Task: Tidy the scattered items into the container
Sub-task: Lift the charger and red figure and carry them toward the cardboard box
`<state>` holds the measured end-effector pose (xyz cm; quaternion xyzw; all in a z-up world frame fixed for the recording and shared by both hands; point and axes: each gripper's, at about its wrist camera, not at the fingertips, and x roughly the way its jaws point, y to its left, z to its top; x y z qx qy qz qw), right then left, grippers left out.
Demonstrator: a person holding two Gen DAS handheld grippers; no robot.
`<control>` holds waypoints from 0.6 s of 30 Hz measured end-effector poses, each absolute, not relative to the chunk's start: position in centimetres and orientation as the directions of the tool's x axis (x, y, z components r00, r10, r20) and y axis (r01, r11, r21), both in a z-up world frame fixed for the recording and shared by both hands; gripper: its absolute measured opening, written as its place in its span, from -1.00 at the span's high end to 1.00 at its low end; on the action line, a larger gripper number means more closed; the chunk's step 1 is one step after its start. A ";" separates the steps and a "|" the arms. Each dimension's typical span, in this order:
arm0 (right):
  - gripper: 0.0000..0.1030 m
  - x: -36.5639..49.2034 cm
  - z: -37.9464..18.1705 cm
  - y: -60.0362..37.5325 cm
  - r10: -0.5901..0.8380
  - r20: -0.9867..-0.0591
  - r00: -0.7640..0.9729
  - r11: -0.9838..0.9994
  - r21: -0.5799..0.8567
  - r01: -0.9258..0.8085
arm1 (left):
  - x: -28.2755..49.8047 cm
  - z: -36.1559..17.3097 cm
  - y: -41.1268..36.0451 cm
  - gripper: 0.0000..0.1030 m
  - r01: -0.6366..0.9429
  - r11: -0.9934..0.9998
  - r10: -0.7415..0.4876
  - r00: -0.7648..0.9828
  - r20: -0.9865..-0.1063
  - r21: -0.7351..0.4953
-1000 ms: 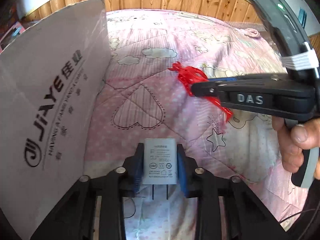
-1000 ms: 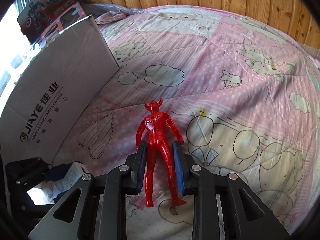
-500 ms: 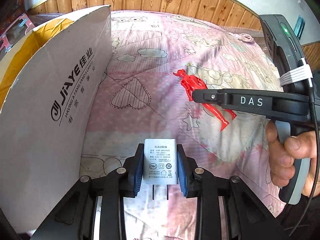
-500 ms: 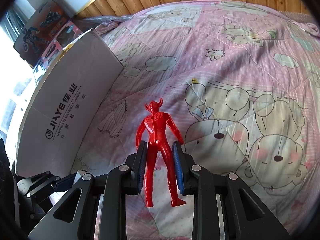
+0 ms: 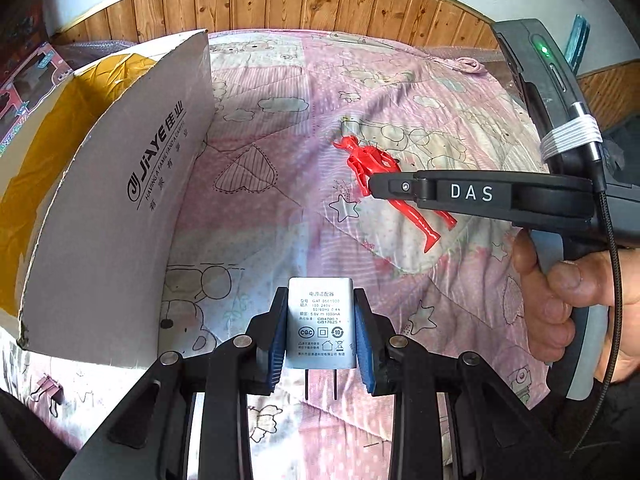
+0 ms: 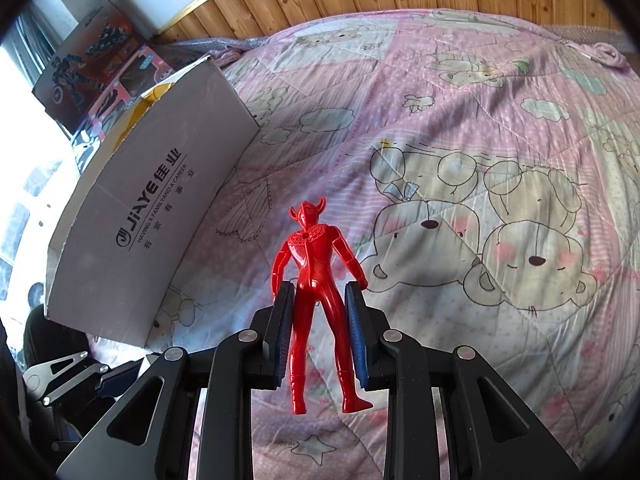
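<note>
Room: wood-plank wall (image 5: 304, 0) behind the bed, white wall above it; toy boxes (image 6: 92, 60) stacked past the carton, by a bright window.
Bed: pink quilt (image 6: 460, 128) w/ bears, clouds, hearts, stars; covers nearly the whole surface, a bit rumpled.
Carton: cardboard box (image 5: 120, 208), "JiAYE" print on its grey side, yellow inside, open top; stands on the quilt.
Left tongs (image 5: 321, 334): clenched on a white power adapter (image 5: 321, 320), prongs pointing back at cam; held above the quilt, just beside the carton's printed side, outside it.
Right tongs (image 6: 318, 334): clenched on a red toy figure (image 6: 316, 280) at the hips, horned head pointing away; above the quilt, near the carton, not in it.
Hand (image 5: 568, 304): wraps the right handle.
Clip: pink binder clip (image 5: 50, 388) on the quilt at the carton's near corner.
</note>
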<state>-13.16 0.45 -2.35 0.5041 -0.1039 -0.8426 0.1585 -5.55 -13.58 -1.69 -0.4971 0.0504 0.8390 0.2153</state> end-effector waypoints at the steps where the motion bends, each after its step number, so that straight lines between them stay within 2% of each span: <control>1: 0.49 -12.9 -2.3 0.4 -0.372 -0.816 -0.443 -0.928 0.333 0.165 | -5.3 -1.5 -13.6 0.40 -0.413 -0.901 0.313 -0.415 -0.855 -0.129; 18: 0.48 -7.9 -0.4 -0.8 -0.362 -0.799 -0.481 -0.932 0.303 0.199 | -2.3 0.4 -14.4 0.40 -0.410 -0.906 0.296 -0.444 -0.845 -0.102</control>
